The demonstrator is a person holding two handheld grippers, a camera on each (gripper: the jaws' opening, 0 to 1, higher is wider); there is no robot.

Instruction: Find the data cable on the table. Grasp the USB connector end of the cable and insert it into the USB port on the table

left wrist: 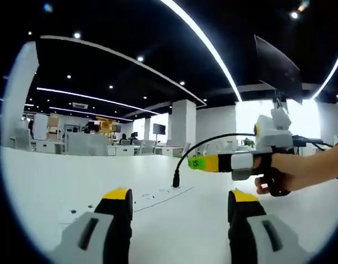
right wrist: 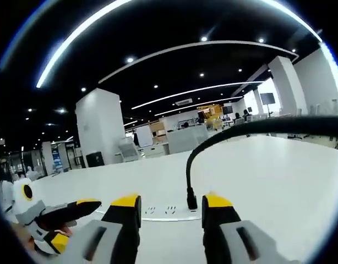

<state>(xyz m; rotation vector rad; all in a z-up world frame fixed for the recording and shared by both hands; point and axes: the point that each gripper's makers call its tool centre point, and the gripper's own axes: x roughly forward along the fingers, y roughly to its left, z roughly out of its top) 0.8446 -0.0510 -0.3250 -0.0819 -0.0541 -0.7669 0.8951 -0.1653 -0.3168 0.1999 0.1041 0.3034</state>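
The white worktop point(left wrist: 59, 181) stretches out broad and bare under the office ceiling lights. In the left gripper view, the left gripper point(left wrist: 180, 196) rises from 6 o'clock with its yellow-tipped fingers point(left wrist: 117, 194) set wide apart, gripping nothing. The right gripper point(left wrist: 195, 163) reaches in from 3 o'clock, carried by a hand point(left wrist: 282, 176). Its green-and-yellow tip is just beside the cable.

In the right gripper view, the right gripper's own fingers stand apart, less widely than the left pair. The left gripper sits low at 8 o'clock, its fingers parted too.

A flat white socket strip point(left wrist: 158, 196) lies on the worktop, just ahead of both pairs of fingers. The black data cable point(left wrist: 224, 136) arches up from it and bends away towards 3 o'clock, behind the right gripper. Its connector end point(left wrist: 176, 180) points straight down at the strip's far edge, near the middle of the view. From the right gripper it shows in the gap between the fingers, close to the one at 5 o'clock. I cannot tell whether that finger touches it, or whether the plug is seated in a port.
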